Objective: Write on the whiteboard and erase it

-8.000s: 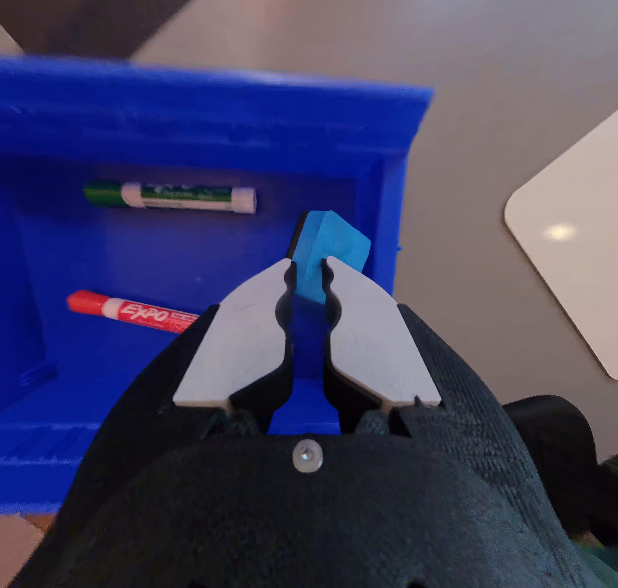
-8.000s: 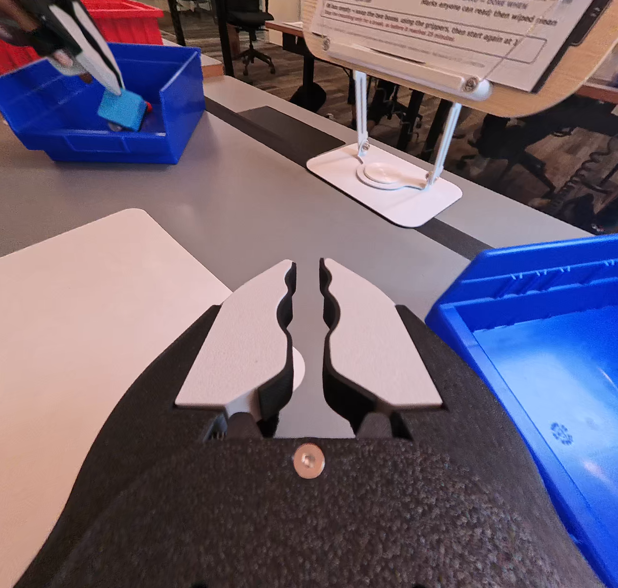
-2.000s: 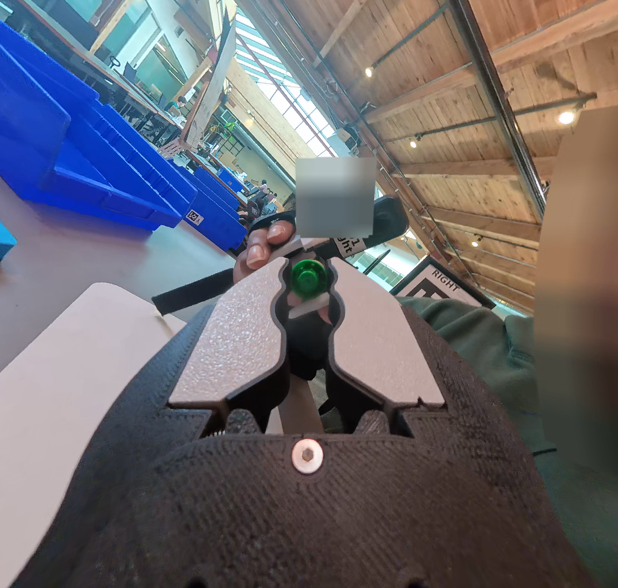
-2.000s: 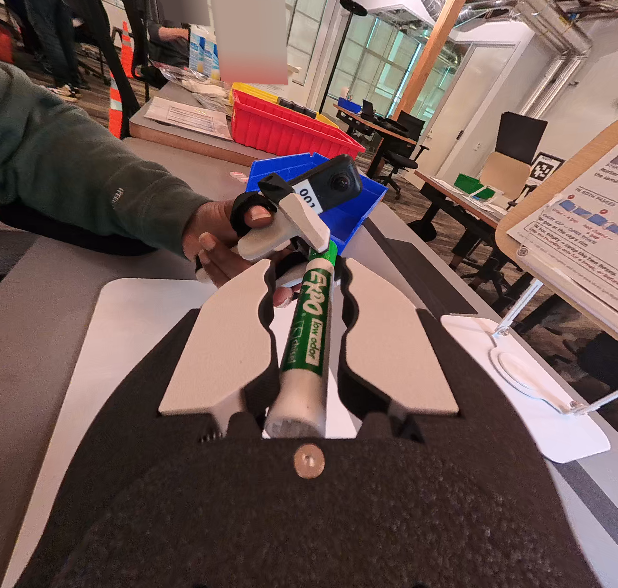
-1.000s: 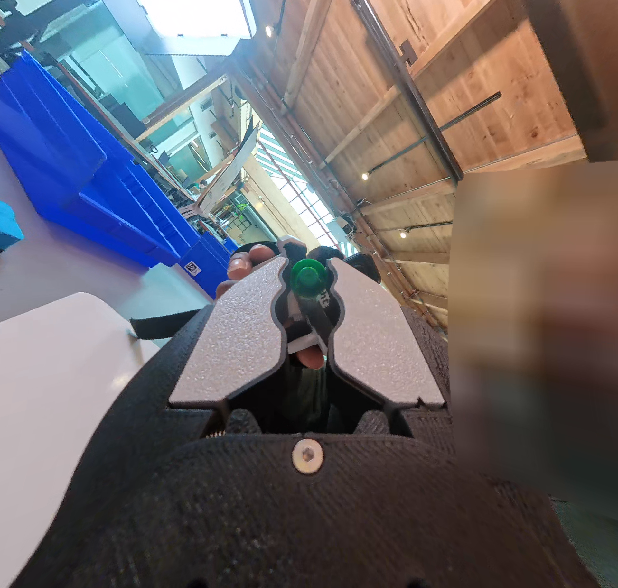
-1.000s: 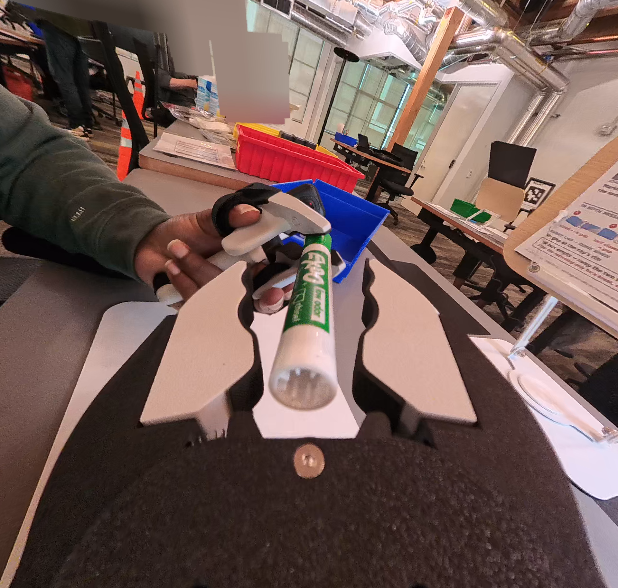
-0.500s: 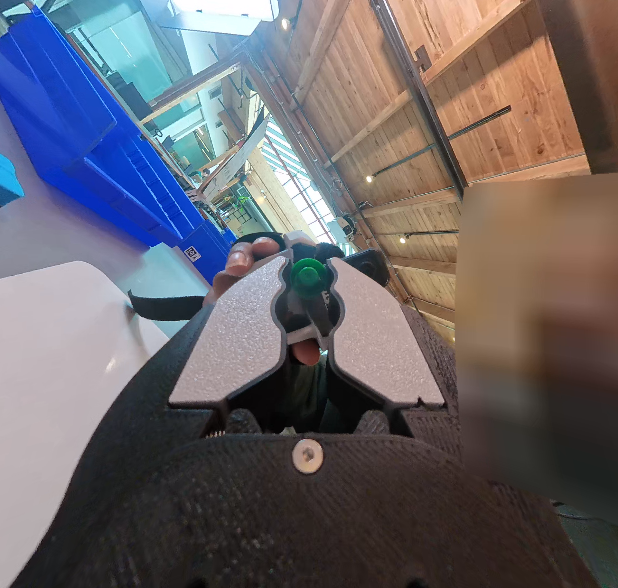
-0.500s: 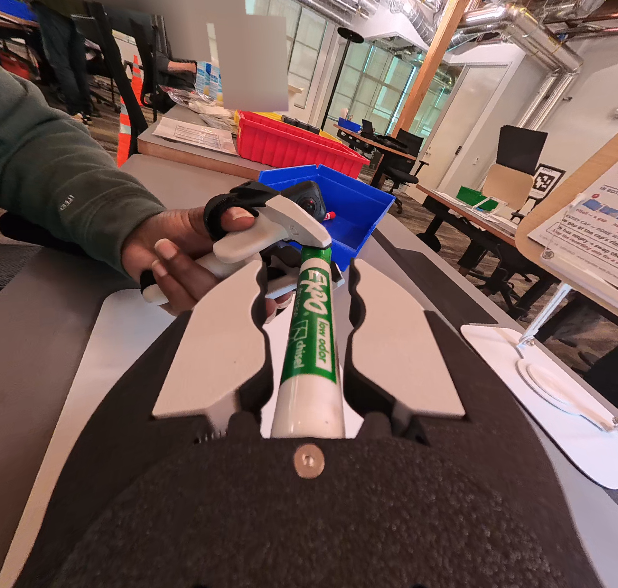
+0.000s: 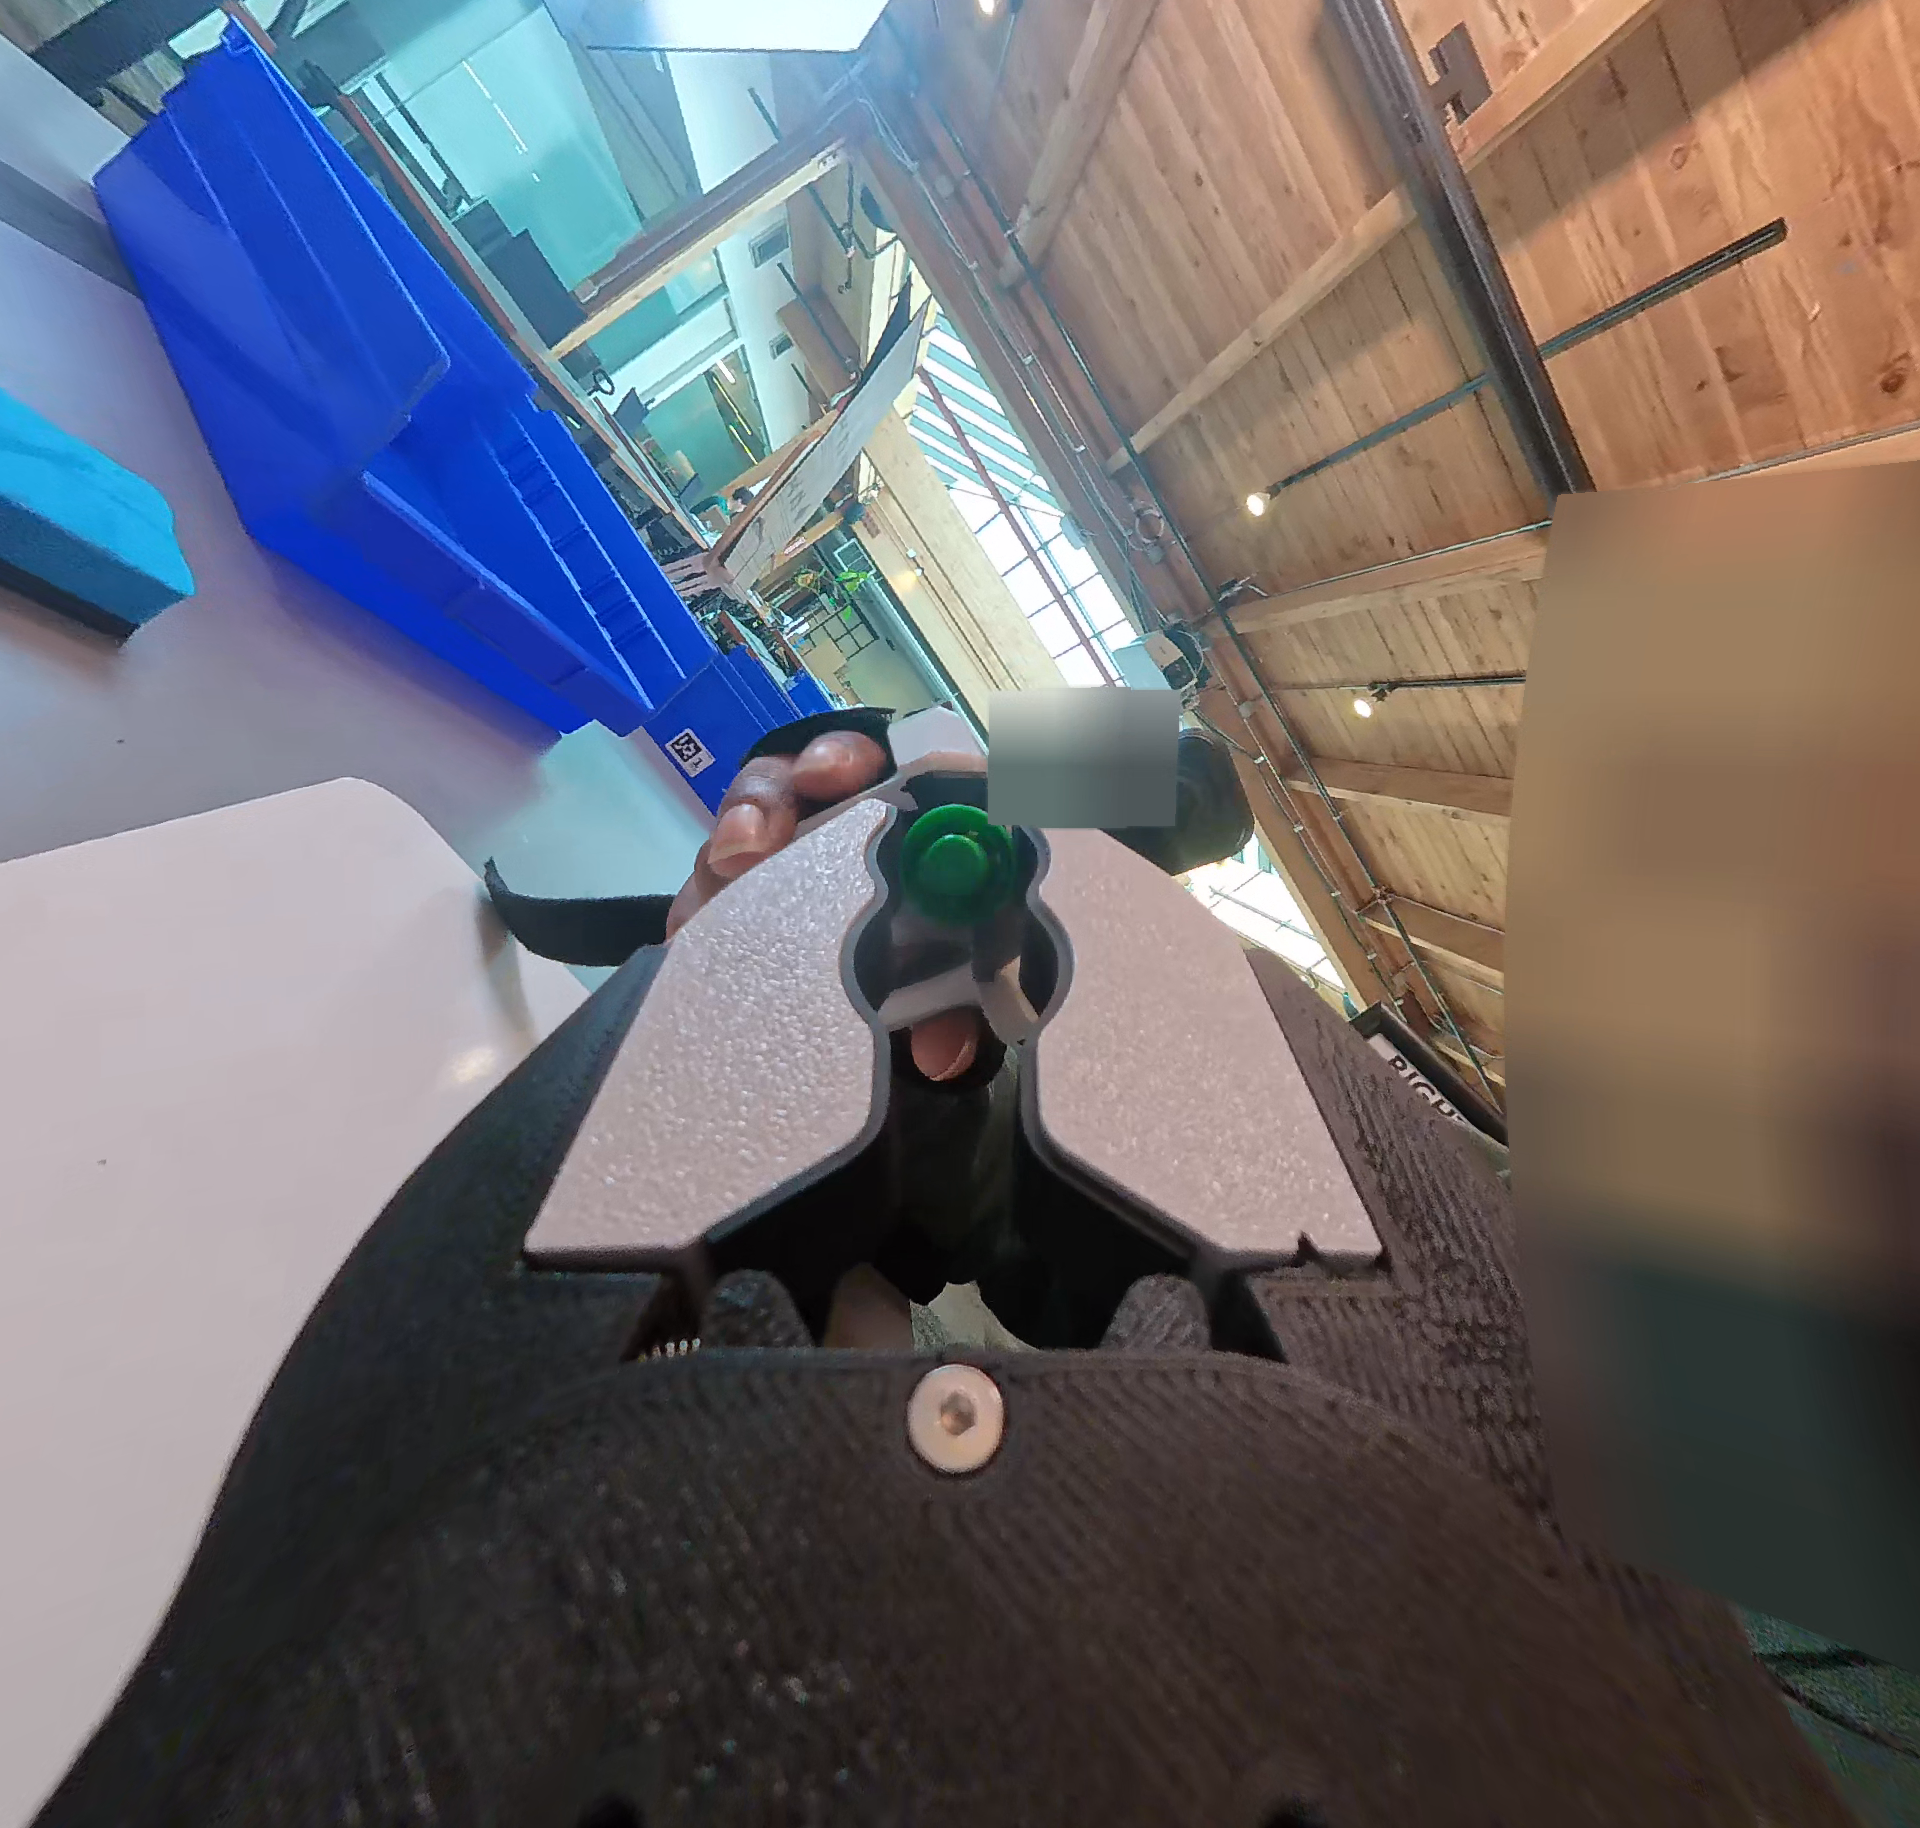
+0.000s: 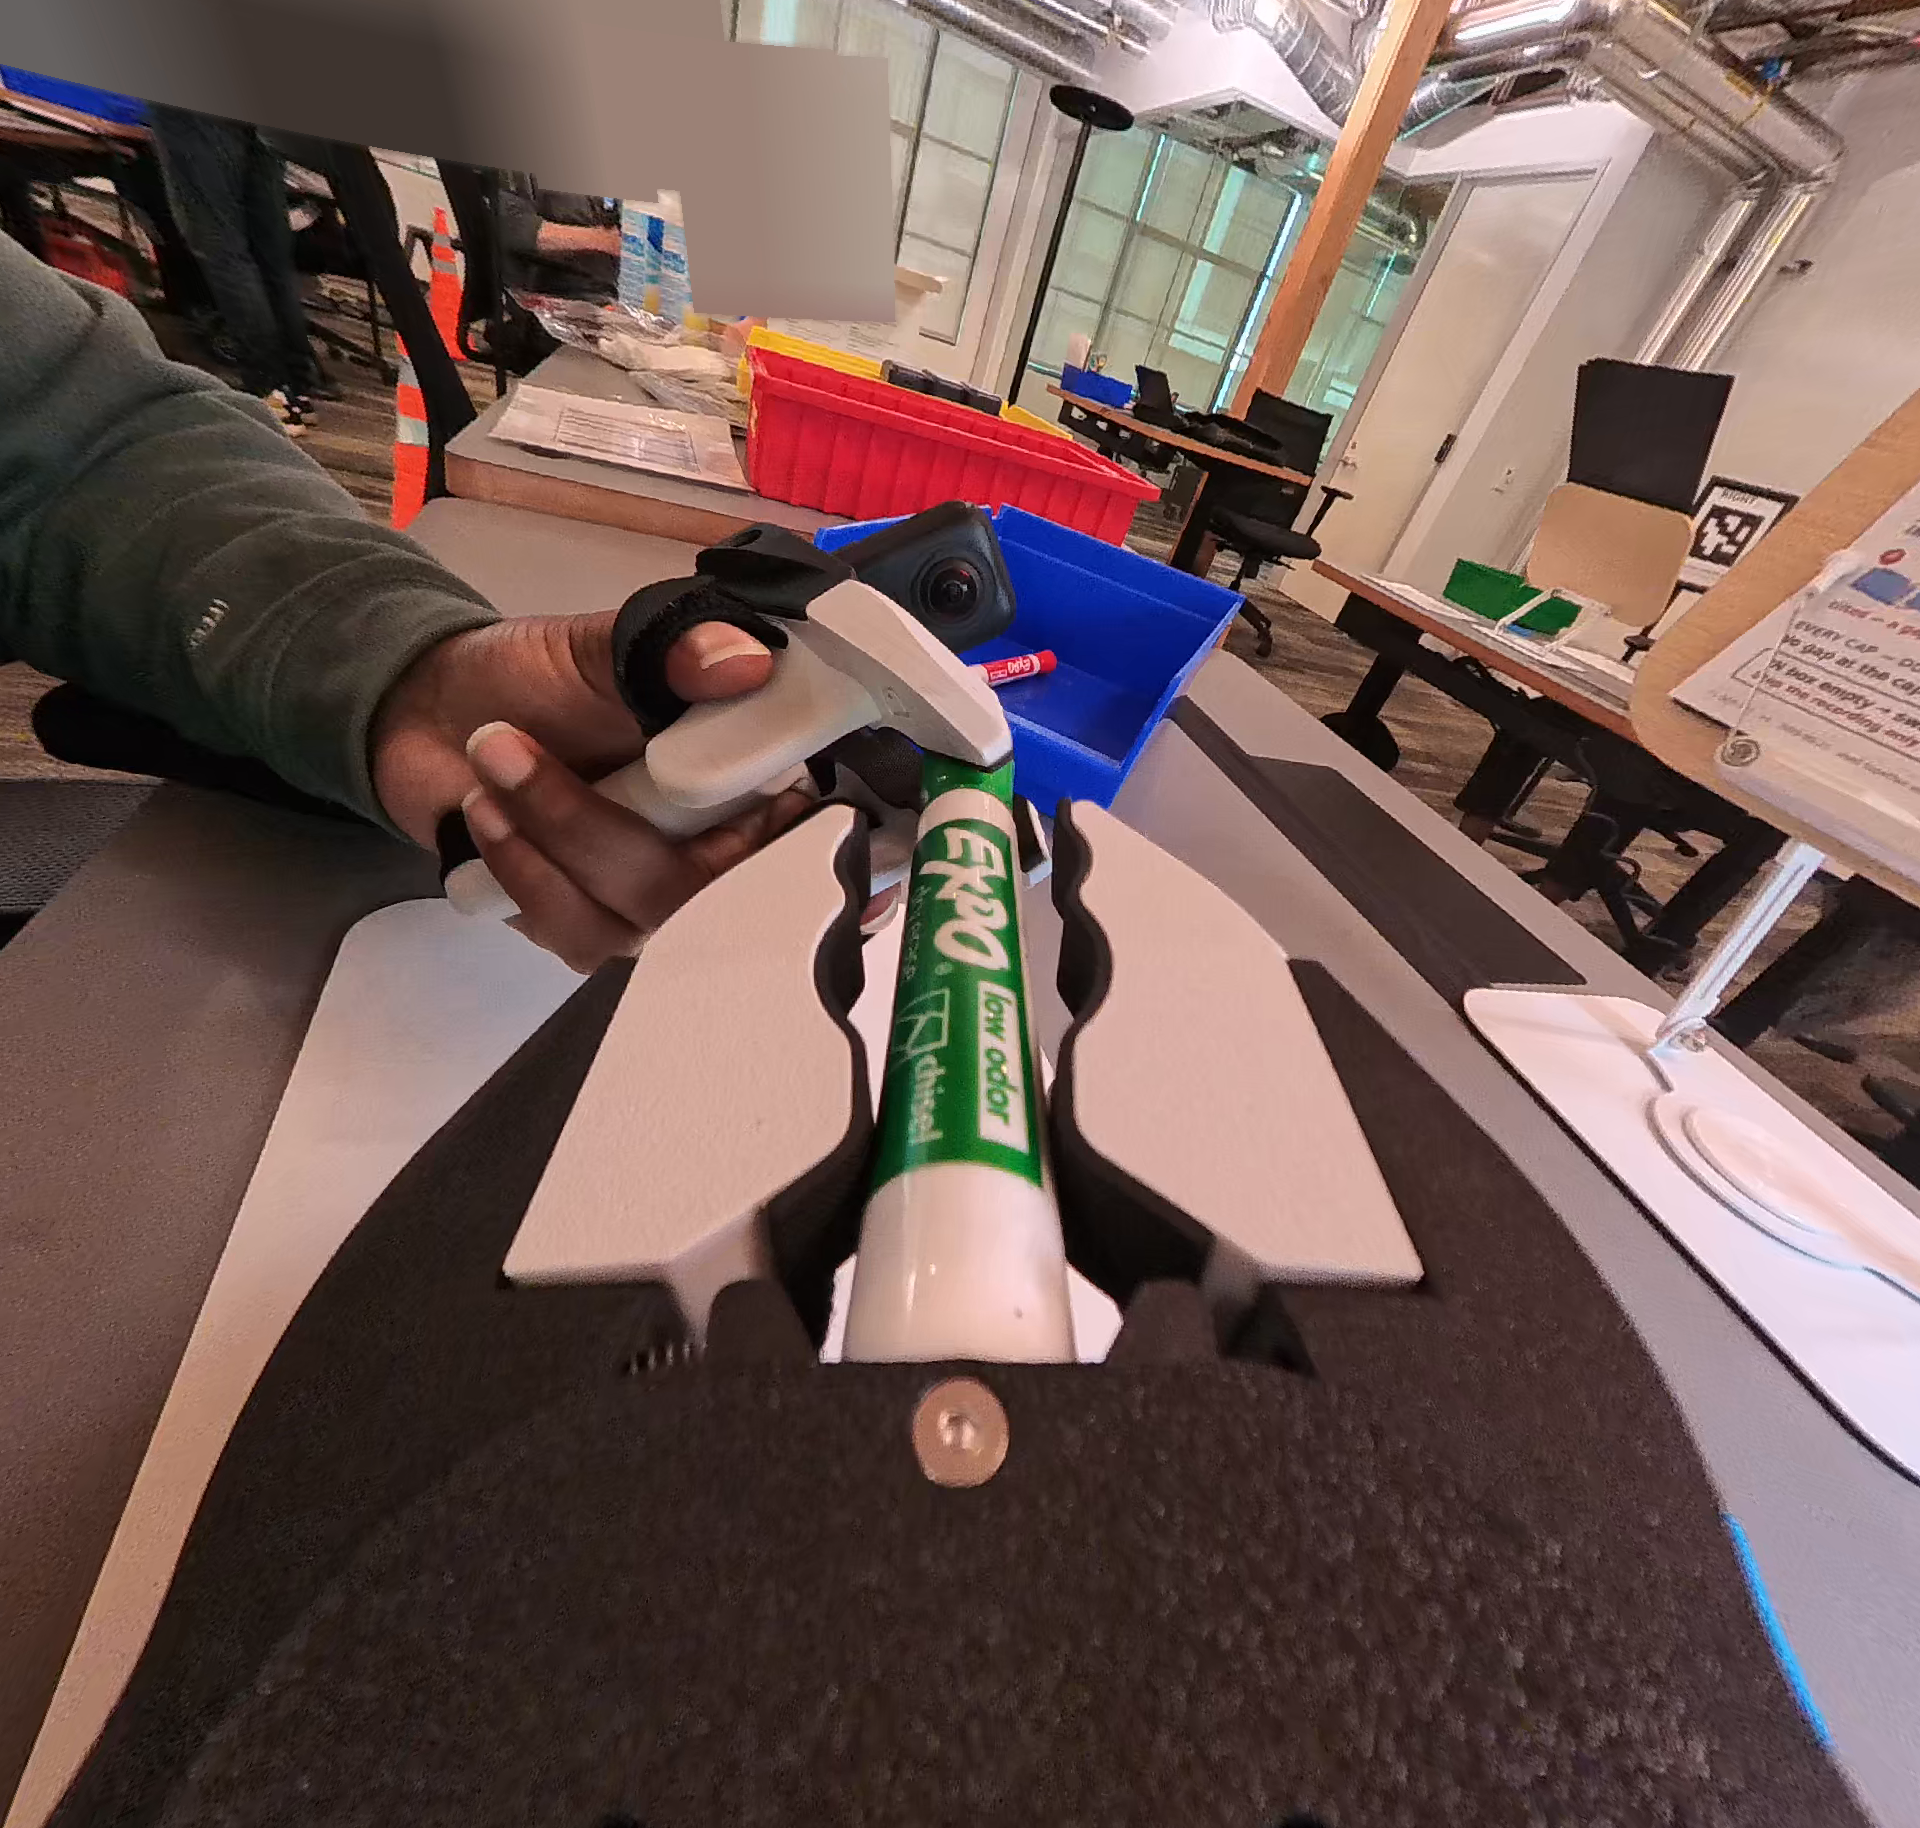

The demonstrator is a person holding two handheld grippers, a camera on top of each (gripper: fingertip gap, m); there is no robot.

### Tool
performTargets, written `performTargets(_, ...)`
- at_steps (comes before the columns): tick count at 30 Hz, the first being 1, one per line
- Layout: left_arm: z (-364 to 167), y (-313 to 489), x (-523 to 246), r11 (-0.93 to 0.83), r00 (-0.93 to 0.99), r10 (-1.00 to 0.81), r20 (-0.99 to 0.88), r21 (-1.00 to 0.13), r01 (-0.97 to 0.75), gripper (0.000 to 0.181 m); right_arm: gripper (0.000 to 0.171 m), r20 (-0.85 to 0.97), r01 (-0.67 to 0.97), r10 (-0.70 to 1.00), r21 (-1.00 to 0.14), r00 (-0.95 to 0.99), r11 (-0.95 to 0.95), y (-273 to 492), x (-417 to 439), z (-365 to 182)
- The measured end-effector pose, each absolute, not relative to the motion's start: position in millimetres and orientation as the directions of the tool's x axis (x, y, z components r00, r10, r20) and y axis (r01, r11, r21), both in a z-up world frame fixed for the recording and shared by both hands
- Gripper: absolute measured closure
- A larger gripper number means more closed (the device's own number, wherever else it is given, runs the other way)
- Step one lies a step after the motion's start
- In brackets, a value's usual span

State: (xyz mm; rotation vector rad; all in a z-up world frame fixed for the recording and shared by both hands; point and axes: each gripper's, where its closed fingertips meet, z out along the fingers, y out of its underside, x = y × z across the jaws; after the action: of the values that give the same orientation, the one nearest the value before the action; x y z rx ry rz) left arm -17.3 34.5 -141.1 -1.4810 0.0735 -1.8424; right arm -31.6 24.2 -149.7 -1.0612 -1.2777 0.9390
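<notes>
A green dry-erase marker [image 10: 961, 1040] lies lengthwise between the fingers of my right gripper [image 10: 956, 822], which is closed on its barrel. Its green cap [image 9: 951, 859] points at the left wrist camera. My left gripper [image 9: 958, 828] is shut on that cap; in the right wrist view the left gripper [image 10: 977, 750] shows in a person's hand [image 10: 540, 729]. Both hold the marker above the white whiteboard [image 10: 416, 999], which also shows in the left wrist view [image 9: 208, 999]. A blue eraser [image 9: 73, 542] lies on the table beyond it.
A blue bin [image 10: 1122, 635] behind the grippers holds a red marker [image 10: 1013, 670]; a red bin [image 10: 914, 459] stands farther back. A white document stand base [image 10: 1714, 1155] sits at the right. More blue bins [image 9: 343, 407] stand past the eraser. A green sleeve [image 10: 187, 552] enters from the left.
One second ago my right gripper stood wide open around the marker. It has since closed in on the barrel. My left gripper has kept hold of the cap throughout.
</notes>
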Motion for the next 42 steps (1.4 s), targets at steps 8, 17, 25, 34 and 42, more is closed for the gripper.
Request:
performTargets(8, -154.8, 38.9, -20.3, -0.726, -0.001, -0.545, 0.838, -0.472, 0.5, 0.16, 0.137, 0.229, 0.099, 0.971, -0.97, 0.069, 0.222, 27.9, -34.5, -165.7)
performTargets(17, -166.6, 45.8, -23.5, -0.744, -0.002, -0.497, 0.868, -0.425, 0.516, 0.16, 0.136, 0.183, 0.112, 0.98, -0.978, 0.081, 0.174, 32.0, -37.5, -176.4)
performTargets(25, -169.1, 45.0, -21.2, -0.759, -0.027, -0.48, 0.877, -0.399, 0.515, 0.16, 0.137, 0.163, 0.112, 0.983, -0.982, 0.082, 0.154, 33.8, -35.1, -177.1)
performTargets(34, -154.6, 39.9, -19.0, -0.725, -0.058, -0.569, 0.821, -0.467, 0.505, 0.151, 0.138, 0.133, 0.09, 0.987, -0.988, 0.086, 0.125, 33.8, -33.5, -167.0)
performTargets(42, -146.6, 36.2, -18.3, -0.65, 0.04, -0.702, 0.711, -0.663, 0.372, 0.162, 0.138, 0.126, 0.078, 0.988, -0.99, 0.085, 0.12, 30.3, -33.6, -157.4)
